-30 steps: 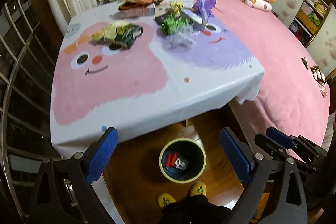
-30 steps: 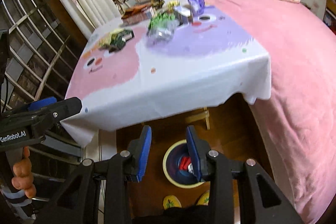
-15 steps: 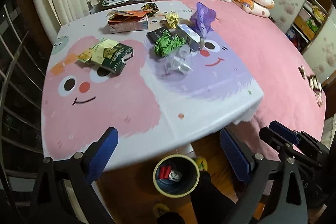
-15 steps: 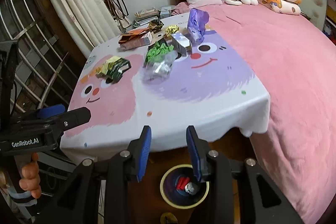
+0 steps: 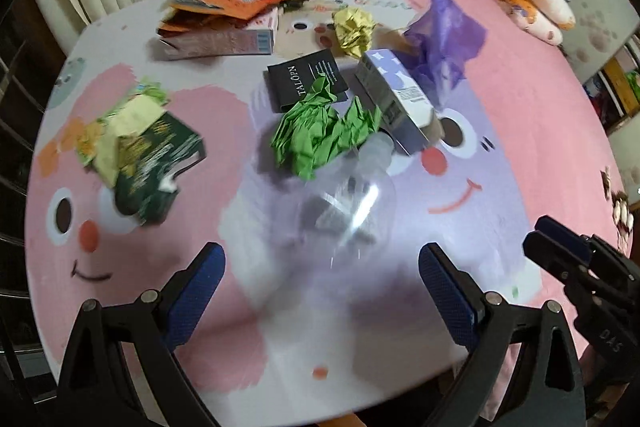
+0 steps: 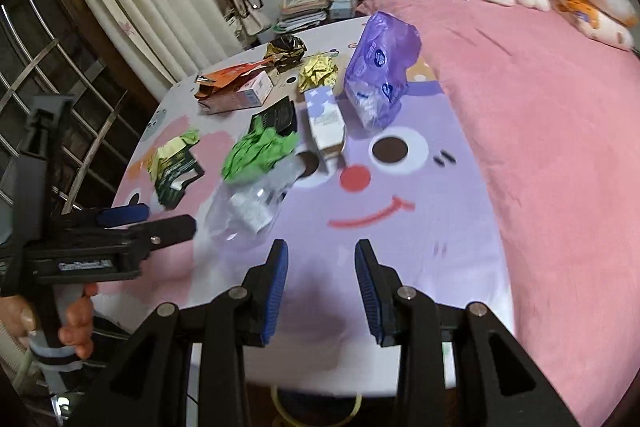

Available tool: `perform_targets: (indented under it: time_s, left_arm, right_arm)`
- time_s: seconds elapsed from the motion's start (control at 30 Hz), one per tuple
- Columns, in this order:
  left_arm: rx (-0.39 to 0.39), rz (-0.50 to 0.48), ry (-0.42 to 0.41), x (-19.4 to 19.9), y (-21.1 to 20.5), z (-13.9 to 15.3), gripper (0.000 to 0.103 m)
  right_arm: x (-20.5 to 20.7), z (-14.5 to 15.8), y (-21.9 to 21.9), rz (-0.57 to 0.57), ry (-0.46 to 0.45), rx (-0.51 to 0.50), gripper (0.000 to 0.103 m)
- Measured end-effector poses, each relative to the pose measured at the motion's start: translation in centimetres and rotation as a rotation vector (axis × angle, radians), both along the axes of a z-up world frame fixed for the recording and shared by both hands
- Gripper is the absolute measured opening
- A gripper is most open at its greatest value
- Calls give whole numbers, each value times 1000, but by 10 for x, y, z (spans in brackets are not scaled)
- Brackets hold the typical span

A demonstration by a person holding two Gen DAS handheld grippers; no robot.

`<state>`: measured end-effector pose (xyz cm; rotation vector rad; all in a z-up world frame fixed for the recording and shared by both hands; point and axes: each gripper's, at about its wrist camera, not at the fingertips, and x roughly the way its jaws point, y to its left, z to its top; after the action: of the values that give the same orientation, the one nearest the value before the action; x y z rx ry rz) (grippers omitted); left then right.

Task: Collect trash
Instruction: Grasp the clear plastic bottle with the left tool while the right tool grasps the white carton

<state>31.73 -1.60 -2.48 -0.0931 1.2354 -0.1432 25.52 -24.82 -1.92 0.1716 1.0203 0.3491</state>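
Trash lies on a table with a pink and purple cartoon cloth (image 5: 132, 267). A clear plastic bottle (image 5: 344, 203) lies nearest, also in the right wrist view (image 6: 248, 203). Behind it are crumpled green paper (image 5: 324, 135), a white and purple carton (image 5: 396, 99), a purple plastic bag (image 6: 376, 67), a black sachet (image 5: 304, 79), a yellow paper ball (image 5: 354, 29), a dark green packet (image 5: 156, 155) and an orange-topped box (image 5: 220, 35). My left gripper (image 5: 320, 287) is open, just short of the bottle. My right gripper (image 6: 320, 275) is open and empty over the table's front part.
The yellow rim of a bin (image 6: 316, 411) shows under the table's front edge. A pink bed (image 6: 540, 107) with pillows and plush toys lies to the right. Curtains and a metal window grille (image 6: 60, 75) stand on the left. Books are stacked behind the table.
Both grippers have risen from above the floor bin and moved forward over the table. The trash now looks much closer, and the bin has dropped out of the left wrist view.
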Motion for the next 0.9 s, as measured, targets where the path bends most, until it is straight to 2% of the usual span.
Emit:
perform_targets:
  time_s: [0.23, 0.37, 0.47, 0.53, 0.7, 0.9]
  left_arm:
    - [25, 31, 71, 38, -8, -32, 97]
    - [15, 12, 97, 48, -12, -42, 96]
    - [-10, -21, 123, 54, -18, -48, 85]
    - [-20, -42, 147, 58, -23, -53, 73]
    - [-36, -39, 168, 63, -28, -56, 70]
    - [14, -8, 152, 52, -31, -53, 70]
  right_arm:
    - [59, -20, -2, 89, 42, 18, 37]
    - [82, -25, 9, 137, 55, 37, 45]
    - [96, -28, 19, 172, 62, 42, 45]
    - [106, -32, 26, 191, 67, 38, 45]
    - [125, -43, 35, 205, 99, 32, 45]
    - [141, -57, 43, 201, 138, 3, 45]
